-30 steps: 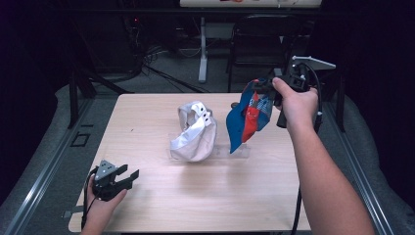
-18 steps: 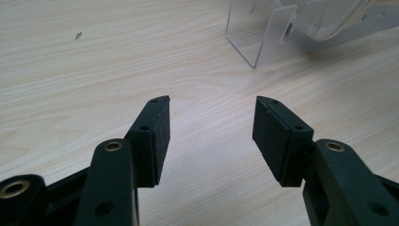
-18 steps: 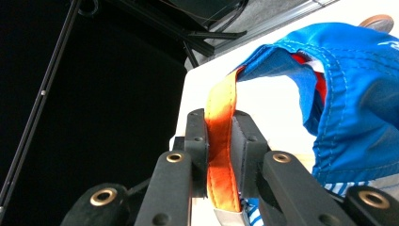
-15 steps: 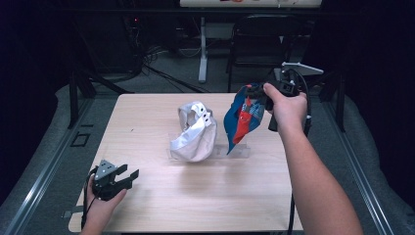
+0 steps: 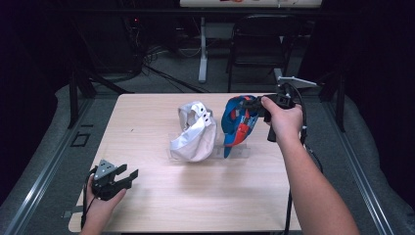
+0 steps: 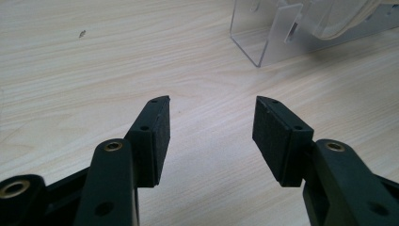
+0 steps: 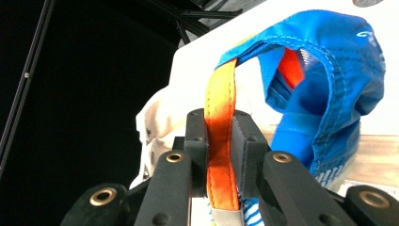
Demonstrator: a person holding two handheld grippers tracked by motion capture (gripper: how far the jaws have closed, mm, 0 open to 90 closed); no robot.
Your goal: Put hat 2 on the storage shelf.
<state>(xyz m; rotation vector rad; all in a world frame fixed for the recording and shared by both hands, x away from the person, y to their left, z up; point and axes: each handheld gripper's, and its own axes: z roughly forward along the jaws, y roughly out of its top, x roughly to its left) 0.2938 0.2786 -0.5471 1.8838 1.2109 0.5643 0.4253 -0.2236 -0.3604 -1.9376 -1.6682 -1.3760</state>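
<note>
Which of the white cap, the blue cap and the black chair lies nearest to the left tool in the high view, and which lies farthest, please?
1. White cap: mid-table, up and right of the left tool.
2. Blue cap: just right of the white cap, held by the right tool.
3. Black chair: on the floor beyond the table's far edge.

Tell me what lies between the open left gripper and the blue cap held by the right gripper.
In the high view, bare wooden table, then the white cap on a clear acrylic stand, lie between the left gripper and the blue cap.
</note>
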